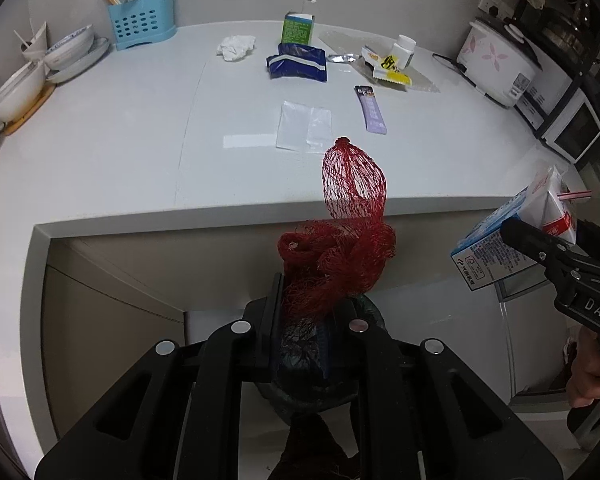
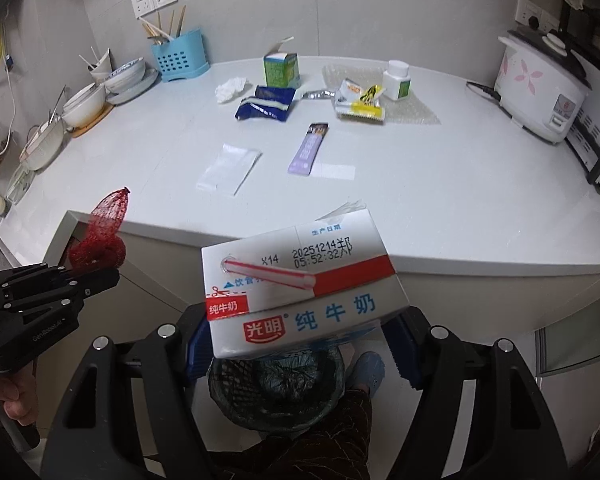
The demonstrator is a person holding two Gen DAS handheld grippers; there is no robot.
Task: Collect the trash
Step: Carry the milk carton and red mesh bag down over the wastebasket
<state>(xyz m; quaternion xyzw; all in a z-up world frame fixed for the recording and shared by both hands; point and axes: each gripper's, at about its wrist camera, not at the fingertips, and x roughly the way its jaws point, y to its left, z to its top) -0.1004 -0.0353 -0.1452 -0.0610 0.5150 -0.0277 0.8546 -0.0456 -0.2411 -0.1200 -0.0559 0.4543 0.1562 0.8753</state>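
Note:
My left gripper (image 1: 300, 300) is shut on a red mesh net bag (image 1: 352, 208), which stands up out of its jaws in front of the counter edge. To its right, my right gripper (image 1: 540, 248) is shut on a white and blue milk carton (image 1: 512, 236) with a striped straw. In the right wrist view the milk carton (image 2: 300, 288) lies sideways between the blue pads (image 2: 198, 344) of the right gripper (image 2: 300, 344). The left gripper (image 2: 96, 276) and the net bag (image 2: 108, 224) show at the left. A bin with a dark liner (image 2: 236, 392) stands on the floor under both grippers.
On the white counter (image 1: 140, 140) lie a blue wrapper (image 1: 298, 63), a green carton (image 1: 297, 28), a crumpled tissue (image 1: 236, 47), a purple sachet (image 1: 371, 109), a clear sleeve (image 1: 304, 126), a white bottle (image 1: 403, 50) and yellow wrappers (image 1: 388, 68). Bowls (image 1: 60, 56) sit left, a rice cooker (image 1: 496, 64) right.

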